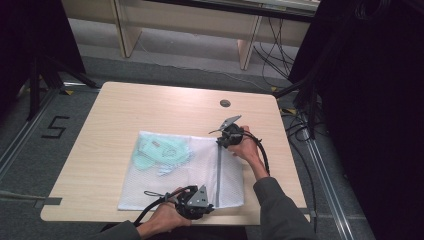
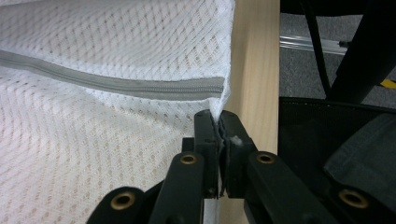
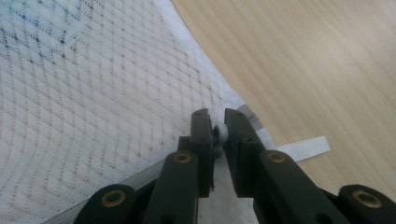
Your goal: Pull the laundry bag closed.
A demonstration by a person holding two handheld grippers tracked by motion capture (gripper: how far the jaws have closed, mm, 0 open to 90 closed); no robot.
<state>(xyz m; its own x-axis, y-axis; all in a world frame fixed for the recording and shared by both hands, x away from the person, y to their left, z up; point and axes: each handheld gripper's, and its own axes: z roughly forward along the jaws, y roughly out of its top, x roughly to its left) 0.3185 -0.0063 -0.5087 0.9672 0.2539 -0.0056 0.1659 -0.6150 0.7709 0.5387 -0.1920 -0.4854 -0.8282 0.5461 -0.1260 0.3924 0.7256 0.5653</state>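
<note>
1. We see the white mesh laundry bag point(image 1: 180, 172) lying flat on the bench point(image 1: 120, 107), toward its near right part.
2. Its grey zipper point(image 1: 218, 172) runs along the bag's right side, from far end to near end.
3. At the zipper's near end, our left tongs point(image 2: 218, 133) are clamped on the bag's corner.
4. At the far end, our right tongs point(image 3: 218, 135) pinch a small white piece beside the zipper.
5. Pale green clothing point(image 1: 162, 152) shows through the bag's far left part.
</note>
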